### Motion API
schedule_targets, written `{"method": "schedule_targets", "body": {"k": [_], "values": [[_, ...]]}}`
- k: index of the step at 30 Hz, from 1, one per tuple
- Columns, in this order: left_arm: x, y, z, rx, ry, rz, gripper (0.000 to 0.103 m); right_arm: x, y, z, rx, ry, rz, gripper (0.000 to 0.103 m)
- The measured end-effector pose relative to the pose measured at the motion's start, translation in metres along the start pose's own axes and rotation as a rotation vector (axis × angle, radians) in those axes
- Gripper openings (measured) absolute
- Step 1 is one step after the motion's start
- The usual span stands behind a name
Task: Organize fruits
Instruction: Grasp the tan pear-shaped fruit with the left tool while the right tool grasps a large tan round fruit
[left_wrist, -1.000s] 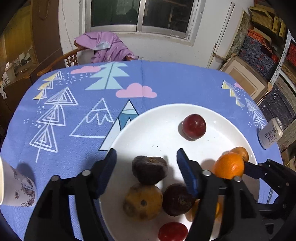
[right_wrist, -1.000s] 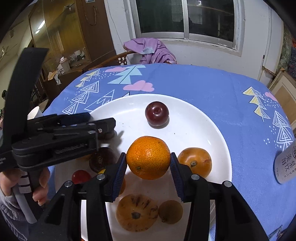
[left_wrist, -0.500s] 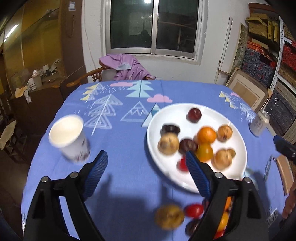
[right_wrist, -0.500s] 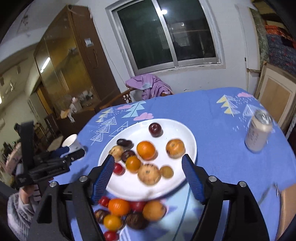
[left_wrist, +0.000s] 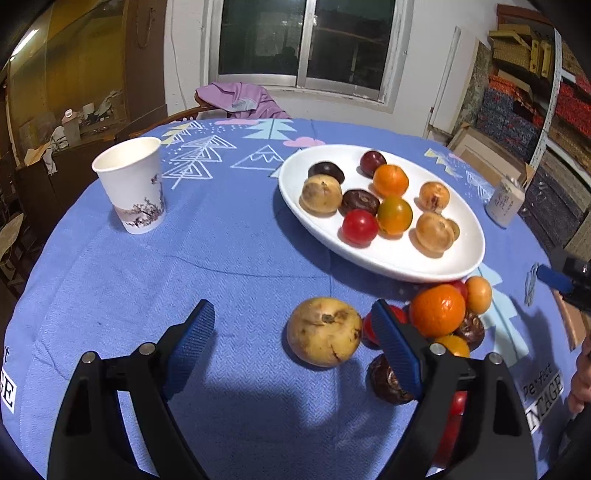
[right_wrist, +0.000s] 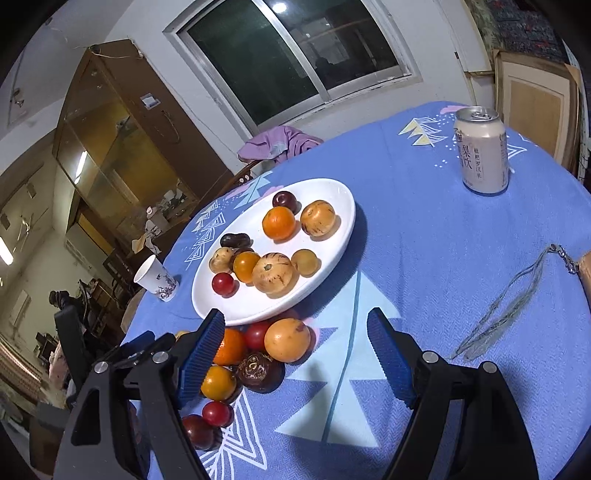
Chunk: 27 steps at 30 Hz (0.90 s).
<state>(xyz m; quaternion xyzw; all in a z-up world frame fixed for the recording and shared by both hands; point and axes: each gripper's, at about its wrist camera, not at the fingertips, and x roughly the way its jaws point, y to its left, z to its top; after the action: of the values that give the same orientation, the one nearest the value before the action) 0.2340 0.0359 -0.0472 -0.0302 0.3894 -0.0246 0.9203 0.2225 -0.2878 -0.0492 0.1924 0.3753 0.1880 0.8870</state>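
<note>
A round worktop (left_wrist: 147, 280) draped in a blue cloth printed with trees and clouds fills both views; behind it stand a dark sliding window (left_wrist: 303, 40), a glass-fronted wooden cabinet (right_wrist: 122, 147) to the left and stacked boxes (left_wrist: 535, 96) to the right; a chair with a purple garment (left_wrist: 240, 99) sits at the far edge. The near-left stretch of cloth lies bare, the widest free ground, and the cloth's rim curves away on every side. A white oval plate (left_wrist: 436, 266) holds about ten fruits, among them an orange (left_wrist: 390, 180) and a red tomato (left_wrist: 359, 226); a loose pile of fruit (left_wrist: 443, 314) lies on the cloth against the plate's near rim, a yellowish pear (left_wrist: 324, 331) just left of it. A paper cup (left_wrist: 131, 184) stands well left of the plate, a drink can (right_wrist: 480, 151) well right. The left gripper (left_wrist: 291, 347) is spread wide and grips nothing, the pear lying between its blue fingers untouched; the right gripper (right_wrist: 295, 354) is likewise wide and empty.
</note>
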Motion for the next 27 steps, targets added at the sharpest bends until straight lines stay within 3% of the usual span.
{"method": "schedule_targets", "body": {"k": [10, 15, 17, 22, 27], "values": [[0.012, -0.012, -0.004, 0.082, 0.008, 0.011, 0.089, 0.008, 0.004, -0.006, -0.024, 0.026, -0.017, 0.08], [0.018, -0.006, -0.003, 0.053, 0.037, -0.029, 0.088, 0.012, 0.011, -0.01, -0.07, 0.035, -0.042, 0.08], [0.02, -0.003, -0.003, 0.034, 0.043, -0.046, 0.075, 0.014, 0.014, -0.012, -0.093, 0.042, -0.057, 0.08], [0.022, -0.004, -0.004, 0.04, 0.051, -0.062, 0.067, 0.021, 0.018, -0.017, -0.123, 0.068, -0.072, 0.08], [0.015, -0.01, -0.005, 0.067, 0.034, -0.067, 0.051, 0.028, 0.021, -0.022, -0.155, 0.088, -0.091, 0.08]]}}
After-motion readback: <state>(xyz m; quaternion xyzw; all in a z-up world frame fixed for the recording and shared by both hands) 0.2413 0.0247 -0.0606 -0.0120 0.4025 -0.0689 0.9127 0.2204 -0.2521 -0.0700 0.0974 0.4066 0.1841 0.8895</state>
